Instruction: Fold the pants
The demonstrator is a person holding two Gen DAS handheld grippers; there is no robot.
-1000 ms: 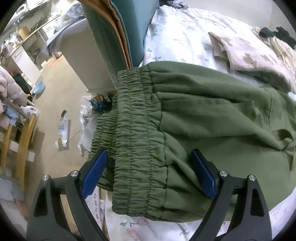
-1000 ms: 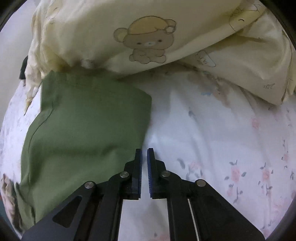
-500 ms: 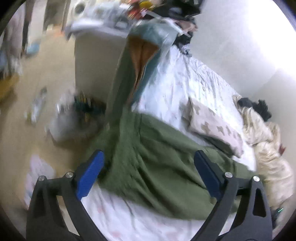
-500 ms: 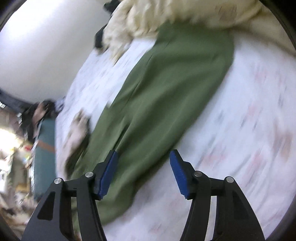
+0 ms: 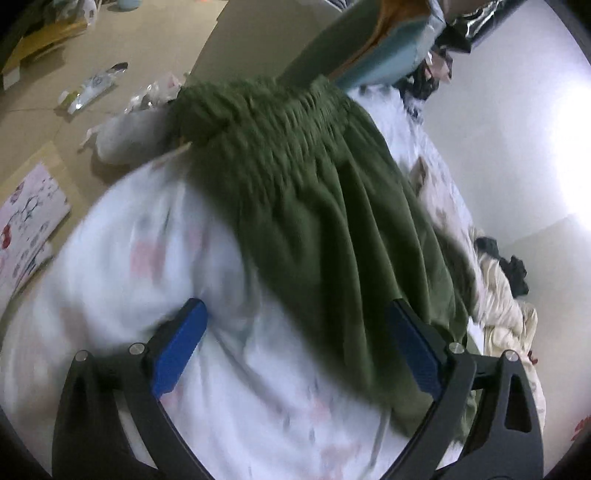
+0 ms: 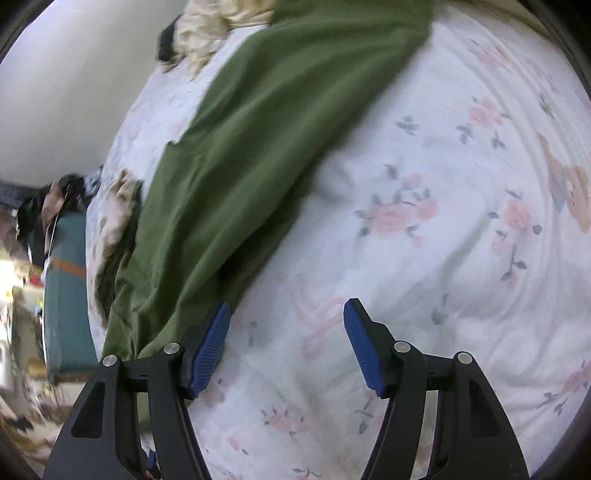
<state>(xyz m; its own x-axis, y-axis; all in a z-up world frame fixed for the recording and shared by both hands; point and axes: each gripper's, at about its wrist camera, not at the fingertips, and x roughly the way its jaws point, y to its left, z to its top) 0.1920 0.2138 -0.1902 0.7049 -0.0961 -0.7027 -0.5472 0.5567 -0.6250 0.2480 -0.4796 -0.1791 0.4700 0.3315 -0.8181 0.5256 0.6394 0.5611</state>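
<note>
lying flat green pants (image 6: 236, 155), tongs (image 6: 286, 347) spread

Motion blur, fisheye warp, right-side glare

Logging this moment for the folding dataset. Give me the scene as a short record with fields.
garment: green pants, laid out lengthwise on the bed, not yet folded
waistband: gathered elastic end at the bed's edge, near the floor
surface: white floral bedsheet
left hand-held gripper: open, holding nothing, over the sheet and the pants' edge
right hand-held gripper: open, holding nothing, over the sheet beside the pants' leg
nearby: cream bear-print bedding past the far end of the pants
image quality: left view motion-blurred
</note>
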